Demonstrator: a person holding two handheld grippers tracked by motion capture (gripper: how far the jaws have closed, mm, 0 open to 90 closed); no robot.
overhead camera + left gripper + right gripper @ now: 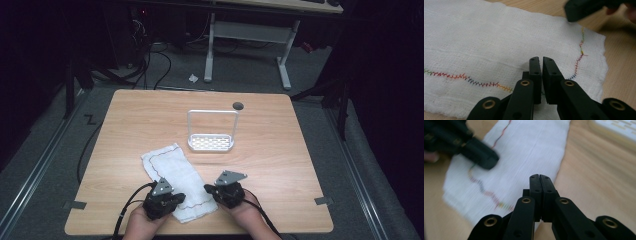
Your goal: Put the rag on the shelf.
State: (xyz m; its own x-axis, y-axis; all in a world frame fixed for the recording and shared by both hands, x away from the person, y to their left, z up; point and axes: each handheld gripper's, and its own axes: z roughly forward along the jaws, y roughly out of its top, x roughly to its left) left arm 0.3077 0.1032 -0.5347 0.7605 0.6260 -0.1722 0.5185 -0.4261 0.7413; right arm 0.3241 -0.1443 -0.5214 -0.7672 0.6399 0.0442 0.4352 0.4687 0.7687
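cloth [175, 181] lies flat on worktop [280, 150], long axis running diagonally away to my left. both grippers at its near end: left gripper [541, 62] over it, fingers nearly together w/ a thin gap, empty; right gripper [540, 178] at its right edge, fingers together, empty.

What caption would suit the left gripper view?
Left gripper, jaws nearly closed, poised over a white cloth with multicoloured stitching.

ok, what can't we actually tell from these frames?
- Left tool: high view too small; its own view shows a thin gap, cloth pinched or not unclear.
- Cloth's near edge: right gripper view, hidden behind the right tool.
- Rack: right gripper view, blurred, cut off by the edge.
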